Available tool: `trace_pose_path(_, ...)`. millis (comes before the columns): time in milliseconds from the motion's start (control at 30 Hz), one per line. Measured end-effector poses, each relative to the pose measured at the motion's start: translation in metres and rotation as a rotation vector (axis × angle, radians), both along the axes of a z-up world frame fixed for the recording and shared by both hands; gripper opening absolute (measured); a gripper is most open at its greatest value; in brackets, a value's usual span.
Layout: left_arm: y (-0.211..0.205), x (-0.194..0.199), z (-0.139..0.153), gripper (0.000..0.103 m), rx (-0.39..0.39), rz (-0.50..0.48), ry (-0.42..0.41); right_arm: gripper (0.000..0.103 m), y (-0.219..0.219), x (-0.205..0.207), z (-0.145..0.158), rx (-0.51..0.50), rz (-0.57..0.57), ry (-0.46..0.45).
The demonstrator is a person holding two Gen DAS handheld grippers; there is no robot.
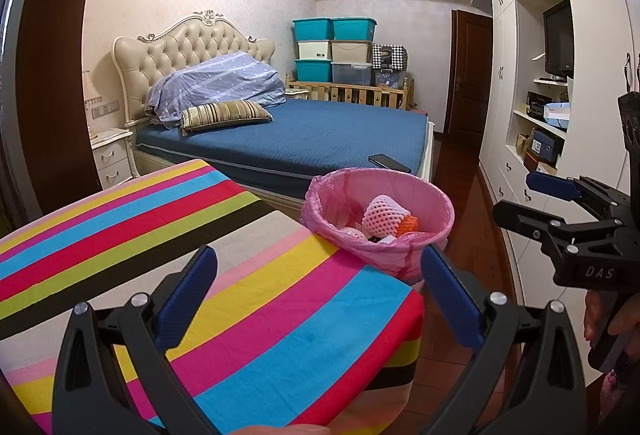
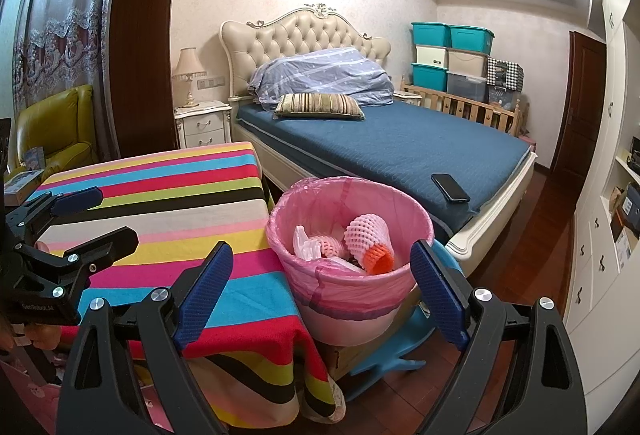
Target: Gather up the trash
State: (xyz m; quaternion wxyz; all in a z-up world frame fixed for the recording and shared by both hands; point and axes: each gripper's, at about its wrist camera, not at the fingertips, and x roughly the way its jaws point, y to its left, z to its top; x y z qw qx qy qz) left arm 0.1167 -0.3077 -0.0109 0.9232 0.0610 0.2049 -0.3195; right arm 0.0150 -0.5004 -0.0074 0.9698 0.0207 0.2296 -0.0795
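Observation:
A pink bin with a pink liner stands beside the striped table, at its right corner. Inside lie a pink foam fruit net, an orange foam net and crumpled white wrapping. My left gripper hovers open over the table's near corner, holding nothing. My right gripper is open and empty, just in front of the bin and slightly above its rim.
A blue bed lies behind the bin, with a black phone near its foot. A white wardrobe lines the right wall. A blue stool sits under the bin. A yellow armchair is at far left.

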Motion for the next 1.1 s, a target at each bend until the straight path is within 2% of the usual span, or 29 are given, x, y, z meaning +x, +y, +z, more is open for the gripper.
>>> trace_pose_path(1100, 0.0016, 0.0022, -0.0081, 0.099, 0.008, -0.013, 0.006, 0.085, 0.0001, 0.0000, 0.0005, 0.000, 0.000, 0.001)
